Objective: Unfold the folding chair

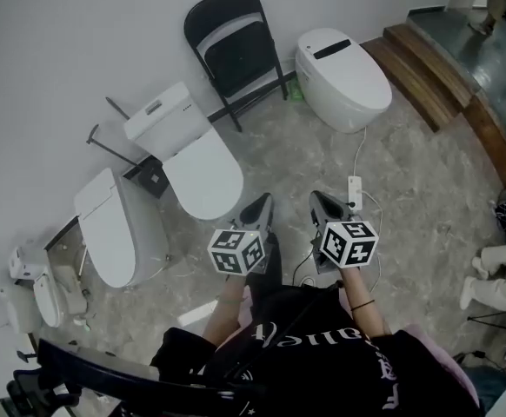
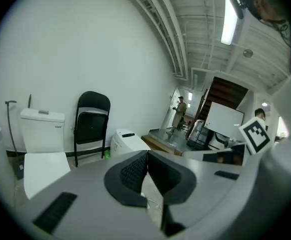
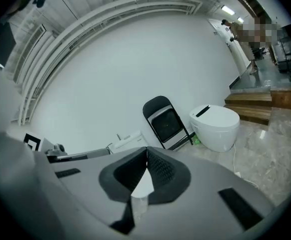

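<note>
A black folding chair [image 1: 234,49] leans folded against the white wall at the far side of the room, between two toilets; it also shows in the left gripper view [image 2: 90,122] and the right gripper view [image 3: 166,121]. My left gripper [image 1: 262,201] and right gripper [image 1: 317,198] hover side by side over the stone floor, well short of the chair. Both are shut with nothing between the jaws; the pads meet at their tips [image 2: 146,154] [image 3: 146,149].
A white toilet [image 1: 188,155] with its tank stands left of the chair, a tankless white toilet [image 1: 342,76] right of it. More toilet parts [image 1: 109,224] lie at the left. A cable with a plug [image 1: 355,191] runs across the floor. Wooden steps [image 1: 427,63] rise at the right.
</note>
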A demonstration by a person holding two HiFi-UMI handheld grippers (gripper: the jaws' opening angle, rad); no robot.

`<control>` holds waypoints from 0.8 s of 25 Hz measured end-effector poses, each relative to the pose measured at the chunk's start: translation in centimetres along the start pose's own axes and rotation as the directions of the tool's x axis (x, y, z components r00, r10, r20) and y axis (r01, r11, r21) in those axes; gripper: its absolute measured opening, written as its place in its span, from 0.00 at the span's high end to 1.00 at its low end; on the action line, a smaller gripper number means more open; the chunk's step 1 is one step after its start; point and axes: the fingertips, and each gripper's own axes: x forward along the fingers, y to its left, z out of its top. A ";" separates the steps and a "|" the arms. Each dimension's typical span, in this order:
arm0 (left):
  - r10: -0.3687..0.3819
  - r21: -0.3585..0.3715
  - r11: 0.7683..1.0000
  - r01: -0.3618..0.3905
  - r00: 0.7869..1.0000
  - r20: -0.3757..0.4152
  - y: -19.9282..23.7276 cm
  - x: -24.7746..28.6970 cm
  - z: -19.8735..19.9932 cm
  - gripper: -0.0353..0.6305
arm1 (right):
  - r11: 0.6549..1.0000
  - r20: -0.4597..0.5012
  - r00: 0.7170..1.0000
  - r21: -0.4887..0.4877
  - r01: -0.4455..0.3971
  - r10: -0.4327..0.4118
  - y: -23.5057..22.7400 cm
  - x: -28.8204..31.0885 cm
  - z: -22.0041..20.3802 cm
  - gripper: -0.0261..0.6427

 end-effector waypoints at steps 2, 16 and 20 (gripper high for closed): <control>-0.001 0.008 1.000 0.001 1.000 0.004 1.9 1.8 1.2 0.94 | 1.000 -0.001 1.000 0.010 0.002 -0.002 -0.5 2.6 0.8 0.94; -0.095 0.079 0.993 0.093 0.995 0.017 20.4 16.0 17.8 0.94 | 1.000 0.097 0.995 -0.004 0.019 -0.019 1.3 28.6 14.8 0.94; -0.091 0.057 0.994 0.090 0.996 0.021 23.4 18.5 19.7 0.94 | 1.000 0.091 0.996 -0.016 0.018 -0.017 1.4 32.7 17.4 0.94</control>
